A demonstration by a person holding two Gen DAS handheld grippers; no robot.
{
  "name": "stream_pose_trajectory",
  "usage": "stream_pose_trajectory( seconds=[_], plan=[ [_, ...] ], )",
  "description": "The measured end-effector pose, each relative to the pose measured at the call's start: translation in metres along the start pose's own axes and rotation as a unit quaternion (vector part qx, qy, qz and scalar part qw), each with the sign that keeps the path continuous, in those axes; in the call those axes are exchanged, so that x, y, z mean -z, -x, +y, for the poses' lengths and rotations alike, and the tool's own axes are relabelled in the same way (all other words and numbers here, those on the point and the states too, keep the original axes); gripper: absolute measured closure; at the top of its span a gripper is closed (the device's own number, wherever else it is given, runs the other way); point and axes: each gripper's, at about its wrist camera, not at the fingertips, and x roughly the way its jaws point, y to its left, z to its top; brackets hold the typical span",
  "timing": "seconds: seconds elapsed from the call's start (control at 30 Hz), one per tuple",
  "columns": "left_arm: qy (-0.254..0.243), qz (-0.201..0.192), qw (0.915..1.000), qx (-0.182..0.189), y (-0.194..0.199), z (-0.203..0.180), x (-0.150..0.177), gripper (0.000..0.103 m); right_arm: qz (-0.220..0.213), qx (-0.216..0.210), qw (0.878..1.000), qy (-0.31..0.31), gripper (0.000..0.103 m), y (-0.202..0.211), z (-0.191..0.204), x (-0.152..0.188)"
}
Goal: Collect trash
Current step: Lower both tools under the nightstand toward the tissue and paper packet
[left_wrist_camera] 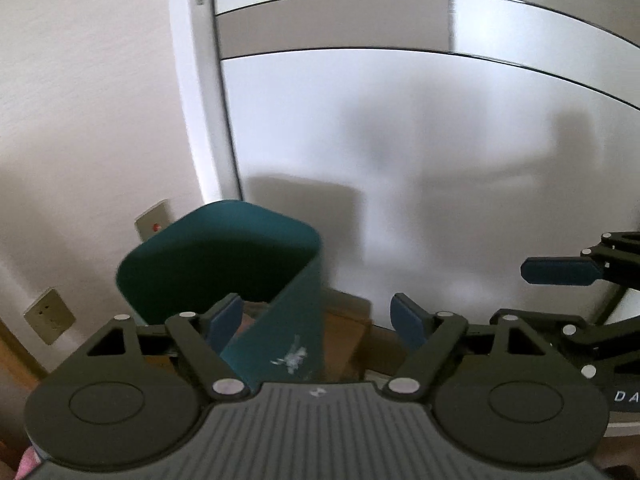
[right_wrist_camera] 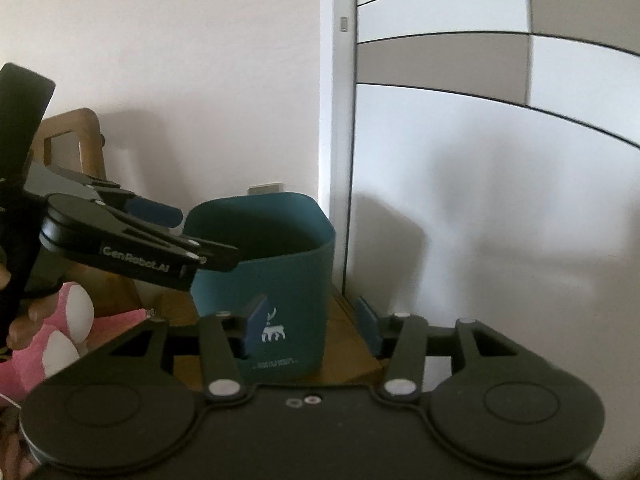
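A teal trash bin [right_wrist_camera: 276, 264] with a white deer print stands on a wooden surface [right_wrist_camera: 348, 344] against the wall; it also shows in the left wrist view [left_wrist_camera: 224, 264]. My left gripper [left_wrist_camera: 316, 320] is open and empty, its left finger over the bin's mouth; it also shows in the right wrist view [right_wrist_camera: 188, 236]. My right gripper [right_wrist_camera: 312, 324] is open and empty, in front of the bin's right side; it also shows in the left wrist view [left_wrist_camera: 560, 272]. No trash is visible; the bin's inside is dark.
A white wall [right_wrist_camera: 180, 80] stands behind the bin, with sockets [left_wrist_camera: 48, 316]. A white and grey paneled door [right_wrist_camera: 480, 160] is at the right. A wooden chair frame [right_wrist_camera: 84, 144] and pink fabric [right_wrist_camera: 64, 332] are at the left.
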Motion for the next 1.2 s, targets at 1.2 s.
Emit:
stream_pose_trajectory(
  seconds=[1.2],
  plan=[
    [-0.019, 0.25, 0.9601, 0.124, -0.4, -0.147, 0.241, 0.001, 0.263, 0.051, 0.95, -0.159, 0.05, -0.168, -0.206, 0.365]
  ],
)
